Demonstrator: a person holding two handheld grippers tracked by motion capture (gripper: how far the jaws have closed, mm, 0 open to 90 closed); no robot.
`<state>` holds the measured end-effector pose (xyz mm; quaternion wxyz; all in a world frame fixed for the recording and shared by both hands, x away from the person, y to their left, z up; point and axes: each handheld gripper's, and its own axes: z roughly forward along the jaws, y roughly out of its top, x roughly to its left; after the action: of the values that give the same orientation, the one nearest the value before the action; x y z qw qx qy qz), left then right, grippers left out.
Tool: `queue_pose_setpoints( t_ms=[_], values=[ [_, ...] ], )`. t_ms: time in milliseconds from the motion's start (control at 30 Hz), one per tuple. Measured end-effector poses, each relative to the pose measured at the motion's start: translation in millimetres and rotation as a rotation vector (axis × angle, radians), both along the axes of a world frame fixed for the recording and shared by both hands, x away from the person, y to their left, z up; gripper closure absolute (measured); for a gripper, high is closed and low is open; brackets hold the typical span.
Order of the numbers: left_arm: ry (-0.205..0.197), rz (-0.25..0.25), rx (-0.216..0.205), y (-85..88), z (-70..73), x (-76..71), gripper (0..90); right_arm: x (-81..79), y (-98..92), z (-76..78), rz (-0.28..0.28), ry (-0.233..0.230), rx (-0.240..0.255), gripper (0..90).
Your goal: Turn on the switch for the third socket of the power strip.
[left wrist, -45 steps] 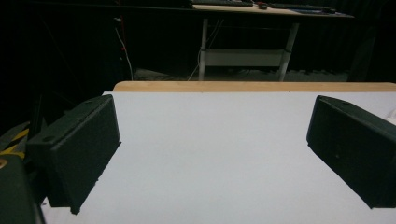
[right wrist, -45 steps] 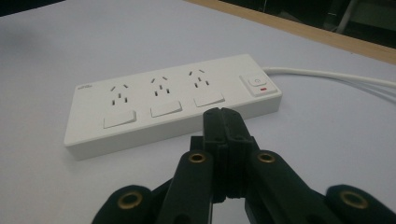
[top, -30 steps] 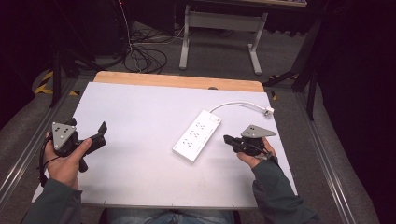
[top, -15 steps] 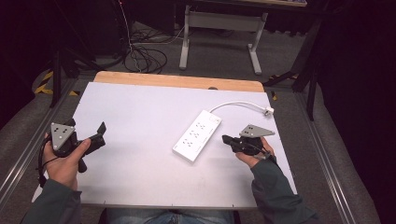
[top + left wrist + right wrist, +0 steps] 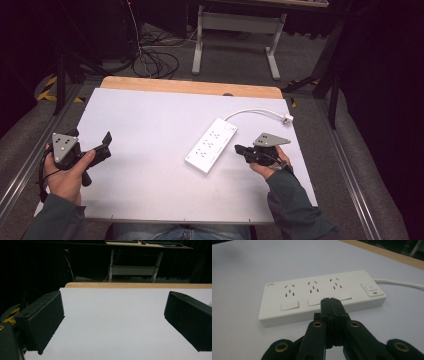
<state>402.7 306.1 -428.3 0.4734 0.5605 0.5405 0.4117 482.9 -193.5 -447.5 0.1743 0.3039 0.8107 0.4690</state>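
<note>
With its fingers pressed together into a single blunt tip, the right gripper (image 5: 239,148) sits just beside the long near edge of the white power strip (image 5: 211,144), which lies flat on the white bench (image 5: 150,125) at about 3 o'clock from the bench's middle, angled so that its switch end points toward 1 o'clock. In the right gripper view that closed tip (image 5: 331,301) is aimed at the row of 3 rocker switches (image 5: 309,304) below the 3 socket groups, roughly over the middle one; whether it already touches the strip I cannot tell. The main power button (image 5: 370,288) with its small red mark sits at the end where the white cable (image 5: 255,112) leaves, curving off to a plug (image 5: 287,119) near the bench's 2 o'clock corner. The step in hand looks like the approach to press a switch, not a grasp. The next move probably calls for a short, straight push down on one rocker, kept centred so the tip does not slide onto its neighbour or shove the light strip across the smooth surface. The left gripper (image 5: 105,142), held at 9 o'clock and well apart from the strip, has its fingers spread wide with nothing between them; it could steady the strip if it starts to skid.
</note>
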Motion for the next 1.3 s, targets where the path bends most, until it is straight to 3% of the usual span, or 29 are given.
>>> queue_pose_setpoints(
  t_ms=[1300],
  values=[
    [0.004,0.008,0.012,3.4,-0.5,-4.6,3.4,5.4,16.8,-2.2,0.051,0.009,-0.024,90.0]
  ],
)
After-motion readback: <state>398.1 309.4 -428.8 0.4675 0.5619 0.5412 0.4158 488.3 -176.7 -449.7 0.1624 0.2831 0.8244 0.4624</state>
